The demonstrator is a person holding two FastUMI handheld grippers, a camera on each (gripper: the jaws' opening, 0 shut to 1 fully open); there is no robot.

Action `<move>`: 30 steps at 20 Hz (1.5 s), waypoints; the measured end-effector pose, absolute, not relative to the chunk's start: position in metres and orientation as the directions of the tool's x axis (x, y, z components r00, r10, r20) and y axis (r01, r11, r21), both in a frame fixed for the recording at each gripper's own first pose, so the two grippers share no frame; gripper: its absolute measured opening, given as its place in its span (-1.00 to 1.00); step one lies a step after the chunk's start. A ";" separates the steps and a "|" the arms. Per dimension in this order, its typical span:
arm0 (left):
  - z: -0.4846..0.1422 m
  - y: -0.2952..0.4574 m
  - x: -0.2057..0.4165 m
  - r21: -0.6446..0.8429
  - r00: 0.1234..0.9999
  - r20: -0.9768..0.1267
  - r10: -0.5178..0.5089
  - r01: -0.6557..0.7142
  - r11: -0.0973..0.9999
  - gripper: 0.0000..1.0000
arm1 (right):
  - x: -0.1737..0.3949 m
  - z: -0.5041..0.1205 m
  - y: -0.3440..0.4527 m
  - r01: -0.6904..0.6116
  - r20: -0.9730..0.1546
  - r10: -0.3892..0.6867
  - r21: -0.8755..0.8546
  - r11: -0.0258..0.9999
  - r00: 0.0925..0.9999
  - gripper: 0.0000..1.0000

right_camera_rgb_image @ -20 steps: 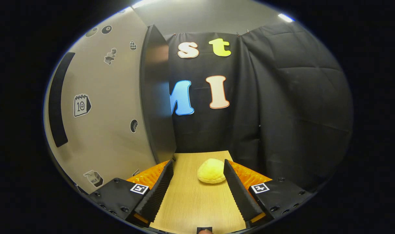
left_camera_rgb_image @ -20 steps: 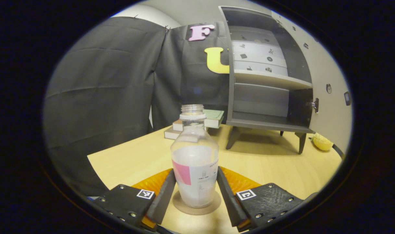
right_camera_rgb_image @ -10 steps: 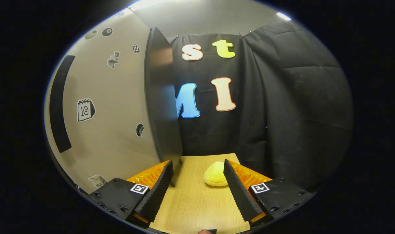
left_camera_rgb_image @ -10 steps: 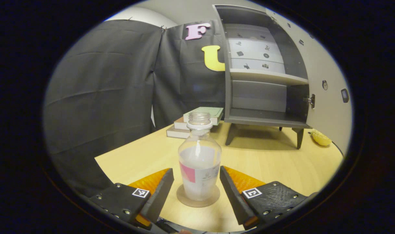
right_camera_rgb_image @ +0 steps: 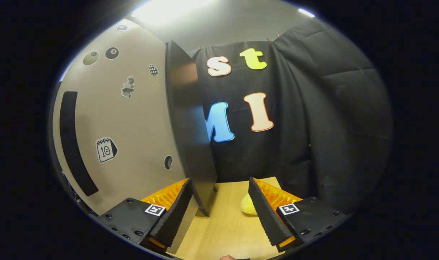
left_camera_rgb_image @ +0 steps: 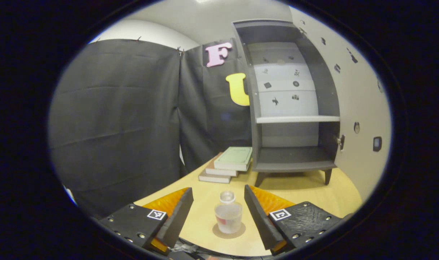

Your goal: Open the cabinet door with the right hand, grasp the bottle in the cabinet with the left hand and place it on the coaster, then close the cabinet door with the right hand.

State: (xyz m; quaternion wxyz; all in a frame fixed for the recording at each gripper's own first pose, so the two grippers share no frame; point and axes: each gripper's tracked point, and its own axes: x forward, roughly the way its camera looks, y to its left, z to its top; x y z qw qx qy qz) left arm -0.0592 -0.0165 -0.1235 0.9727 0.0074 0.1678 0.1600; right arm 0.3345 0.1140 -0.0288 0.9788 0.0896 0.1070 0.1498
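In the left gripper view, the left gripper (left_camera_rgb_image: 218, 209) hangs above the pale wooden table (left_camera_rgb_image: 306, 193) with its two fingers spread wide and touching nothing. Between them, farther off, the small clear plastic bottle (left_camera_rgb_image: 228, 217) stands upright on the round brown coaster (left_camera_rgb_image: 228, 230); it has no cap, carries a pale label with a pink patch, and is roughly half full of a cloudy whitish liquid. Behind it to the left lies a stack of three books (left_camera_rgb_image: 228, 164), the top one with a light green cover. To the right of the stack stands the dark grey cabinet (left_camera_rgb_image: 291, 108) on short legs, open at the front, with one shelf across the middle; both its compartments hold nothing I can see, and its pale back panel bears small dark stickers. In the right gripper view, the beige cabinet door (right_camera_rgb_image: 132, 122), dotted with stickers and fitted with a long black handle (right_camera_rgb_image: 74, 144), stands swung open, its dark edge reaching down just beside the left finger. The right gripper (right_camera_rgb_image: 219, 209) is likewise spread apart and gripping nothing, and a soft yellow lump (right_camera_rgb_image: 248, 207) on the table peeks out beside the right finger.
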 end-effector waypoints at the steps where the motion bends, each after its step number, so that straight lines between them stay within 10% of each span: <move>1: -0.107 -0.015 -0.054 0.059 0.900 -0.306 0.312 -0.309 0.949 0.72 | 0.335 -0.022 0.118 -0.291 -0.169 0.326 0.205 0.935 0.930 0.96; 7: -0.057 -0.008 -0.032 0.036 0.927 -0.248 0.283 -0.283 0.958 0.70 | 0.319 0.014 0.163 -0.429 -0.121 0.462 0.226 0.875 0.879 0.96; 30: -0.053 0.083 0.023 -0.046 0.973 -0.180 0.143 -0.153 0.987 0.70 | 0.295 0.050 0.257 -0.403 -0.114 0.414 0.111 0.909 0.903 0.94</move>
